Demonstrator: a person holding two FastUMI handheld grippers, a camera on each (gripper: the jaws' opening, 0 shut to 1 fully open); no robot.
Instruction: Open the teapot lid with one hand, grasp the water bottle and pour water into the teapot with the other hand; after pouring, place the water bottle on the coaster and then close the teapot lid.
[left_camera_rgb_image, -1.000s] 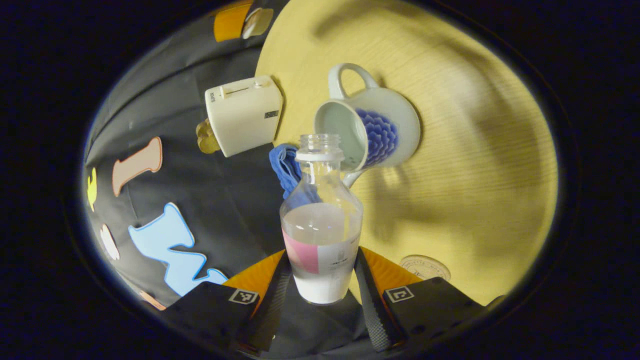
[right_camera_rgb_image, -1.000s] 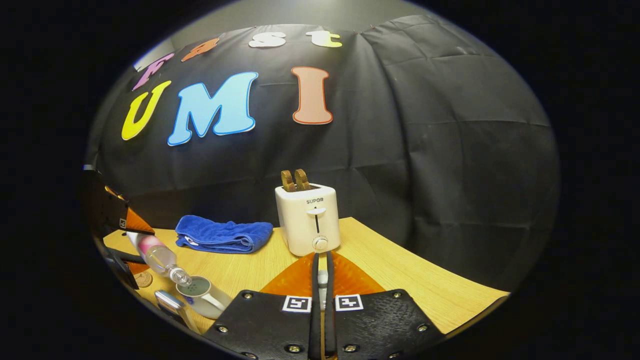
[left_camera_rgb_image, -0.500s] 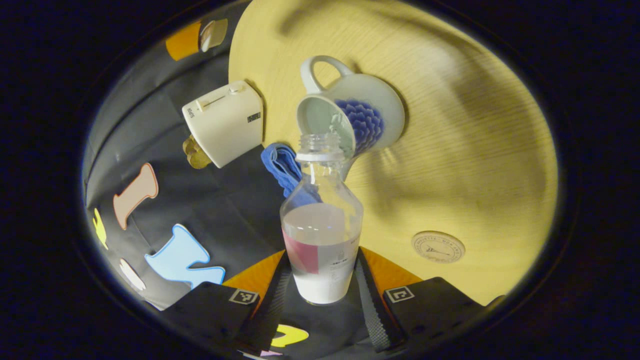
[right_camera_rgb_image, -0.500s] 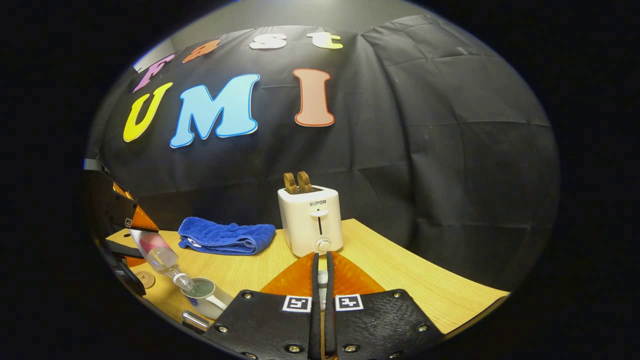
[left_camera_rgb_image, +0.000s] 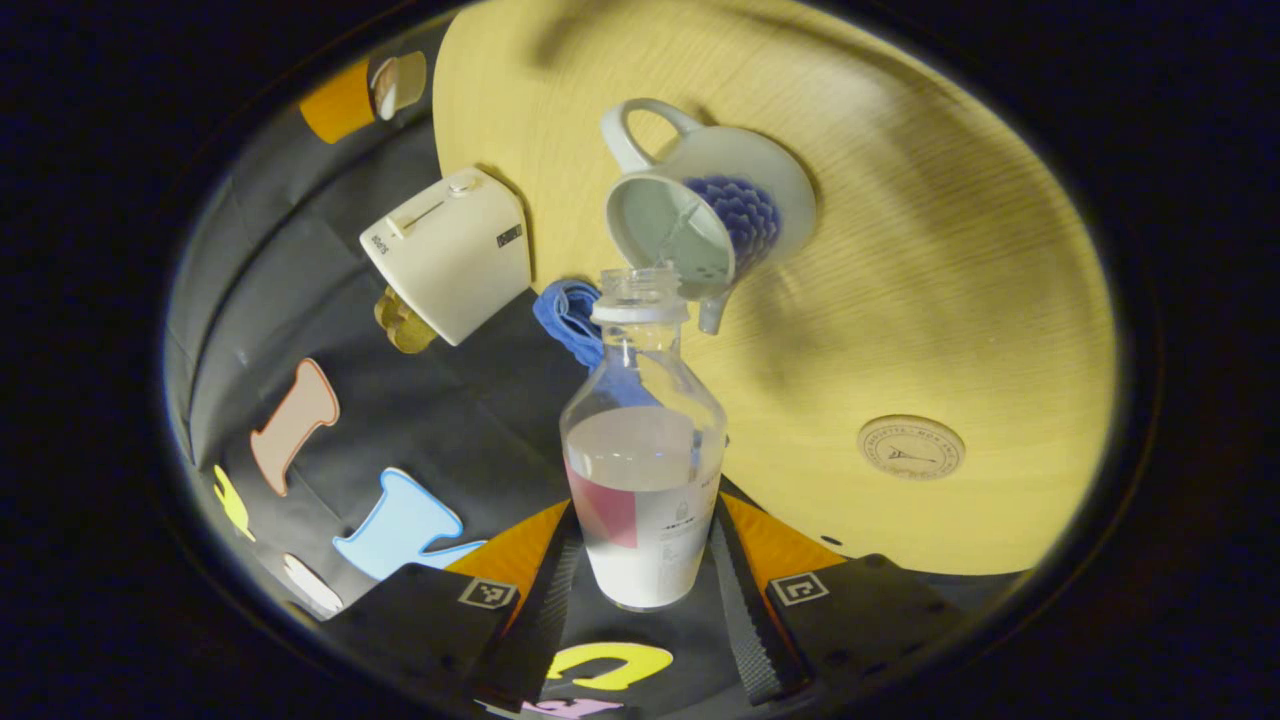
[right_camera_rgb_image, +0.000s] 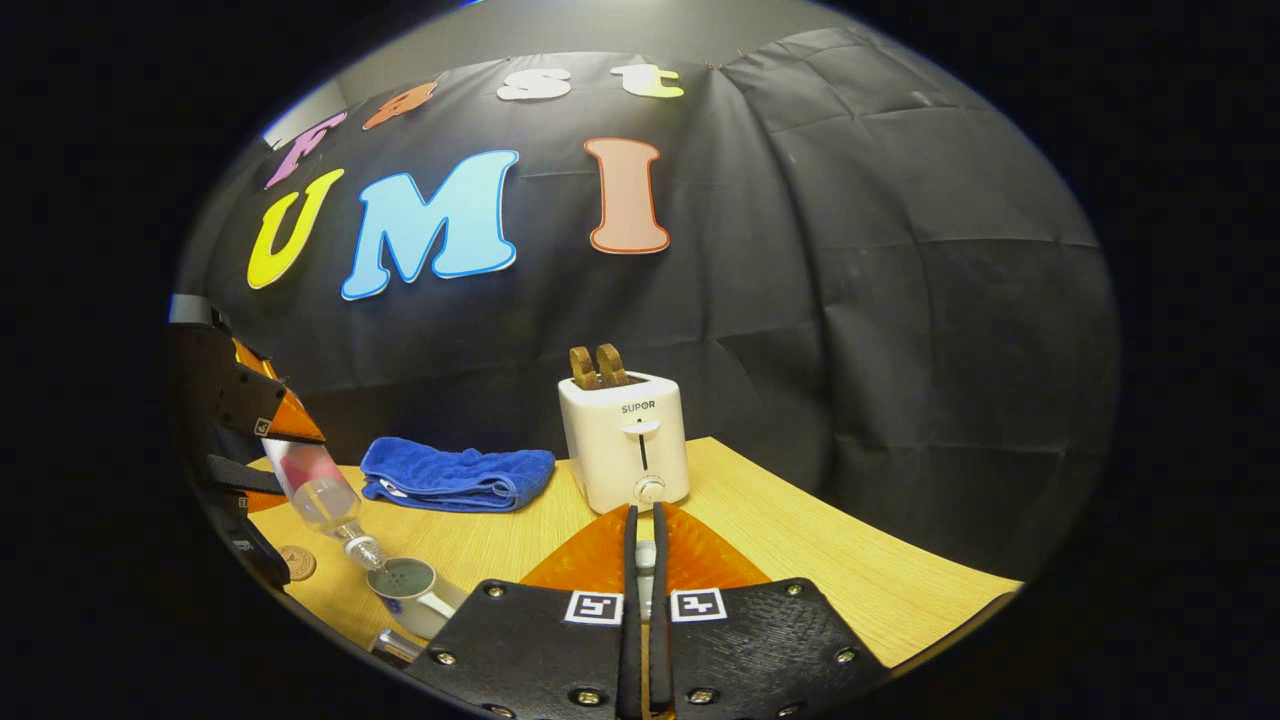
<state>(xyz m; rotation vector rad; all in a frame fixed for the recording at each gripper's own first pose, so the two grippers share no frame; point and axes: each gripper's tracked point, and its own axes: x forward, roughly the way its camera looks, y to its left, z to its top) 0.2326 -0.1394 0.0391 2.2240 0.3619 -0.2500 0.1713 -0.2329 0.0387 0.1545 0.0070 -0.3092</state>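
Note:
My left gripper (left_camera_rgb_image: 643, 520) is shut on a clear water bottle (left_camera_rgb_image: 643, 470) with a pink and white label, tilted mouth-down over the teapot. The white teapot (left_camera_rgb_image: 745, 205) with a blue pattern stands open on the wooden table, and a thin stream of water falls into it. The round coaster (left_camera_rgb_image: 911, 447) lies bare on the table, off to the side of the pot. In the right gripper view the tilted bottle (right_camera_rgb_image: 315, 490) points into the teapot (right_camera_rgb_image: 405, 585) at lower left. My right gripper (right_camera_rgb_image: 643, 520) is held off the table, shut on the pale teapot lid (right_camera_rgb_image: 645, 555), whose shape is mostly hidden.
A white toaster (right_camera_rgb_image: 625, 450) with two slices of toast stands at the back of the table (right_camera_rgb_image: 800, 560). A folded blue towel (right_camera_rgb_image: 455, 475) lies to its left. The coaster (right_camera_rgb_image: 296, 562) sits near the table's left edge.
The left gripper has tipped the bottle further over the teapot, and water now runs into the pot. The right gripper has barely moved.

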